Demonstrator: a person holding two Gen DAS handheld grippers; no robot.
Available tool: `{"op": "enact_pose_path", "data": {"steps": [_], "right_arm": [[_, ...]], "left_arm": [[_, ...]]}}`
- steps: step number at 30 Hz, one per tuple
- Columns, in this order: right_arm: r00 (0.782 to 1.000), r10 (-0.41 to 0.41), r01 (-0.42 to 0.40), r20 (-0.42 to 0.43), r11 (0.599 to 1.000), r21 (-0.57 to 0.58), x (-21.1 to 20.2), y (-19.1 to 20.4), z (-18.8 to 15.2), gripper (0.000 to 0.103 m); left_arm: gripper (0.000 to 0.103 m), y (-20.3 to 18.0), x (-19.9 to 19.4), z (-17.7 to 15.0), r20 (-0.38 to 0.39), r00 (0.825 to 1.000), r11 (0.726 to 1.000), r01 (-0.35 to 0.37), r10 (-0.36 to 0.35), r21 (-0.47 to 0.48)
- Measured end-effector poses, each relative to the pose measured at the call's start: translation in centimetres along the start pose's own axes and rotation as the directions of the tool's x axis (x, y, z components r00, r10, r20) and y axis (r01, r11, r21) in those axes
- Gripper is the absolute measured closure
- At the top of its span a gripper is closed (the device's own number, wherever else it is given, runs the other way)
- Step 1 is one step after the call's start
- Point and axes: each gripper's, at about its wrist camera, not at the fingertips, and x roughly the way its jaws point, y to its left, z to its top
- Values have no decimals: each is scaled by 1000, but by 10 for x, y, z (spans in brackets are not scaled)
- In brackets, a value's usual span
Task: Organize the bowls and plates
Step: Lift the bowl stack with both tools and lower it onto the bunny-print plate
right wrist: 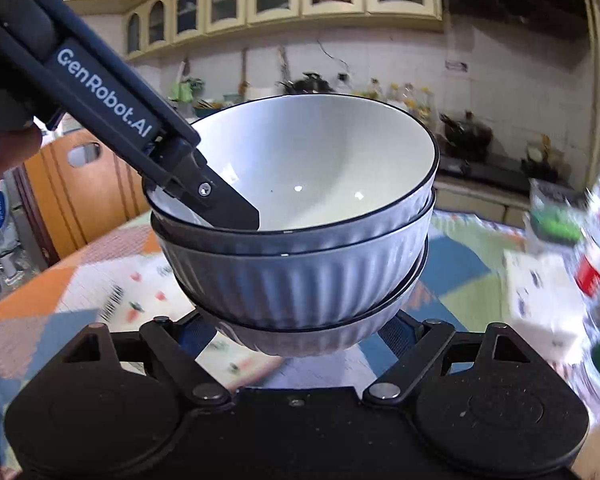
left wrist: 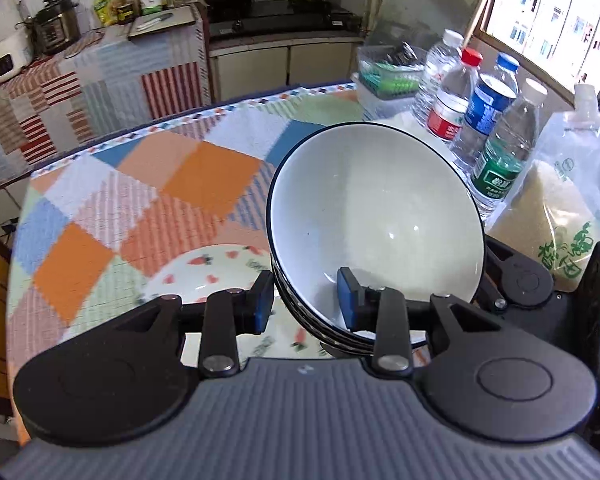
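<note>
A stack of white ribbed bowls with dark rims (left wrist: 374, 216) hangs tilted above the table. My left gripper (left wrist: 306, 300) is shut on the stack's near rim, one blue pad inside the top bowl and one outside. In the right wrist view the stack (right wrist: 300, 240) fills the middle, and the left gripper's finger (right wrist: 228, 208) reaches into the top bowl. My right gripper (right wrist: 300, 332) sits under the stack, its blue pads on either side of the bottom bowl's base. A strawberry-pattern plate (left wrist: 216, 276) lies on the table below.
The checked tablecloth (left wrist: 148, 184) covers the round table. Several water bottles (left wrist: 484, 120), a pouch of grain (left wrist: 560, 208) and a plastic basket (left wrist: 388, 76) stand at the right. A wooden chair (right wrist: 80, 184) stands beyond the table's far left edge.
</note>
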Motion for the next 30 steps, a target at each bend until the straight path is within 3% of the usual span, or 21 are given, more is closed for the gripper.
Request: {"op": "enact_pose_path", "data": {"steps": [7, 16, 30], "right_arm": [[996, 81, -79, 34, 996, -39, 8, 33, 24, 14], [991, 132, -134, -25, 989, -57, 34, 62, 15, 14], [993, 61, -68, -104, 995, -73, 70, 70, -6, 14]], "left_arm": [[71, 40, -34, -10, -3, 1000, 999, -15, 15, -32], [71, 69, -14, -40, -62, 997, 997, -58, 56, -47], [71, 90, 36, -57, -69, 997, 998, -40, 37, -41]]}}
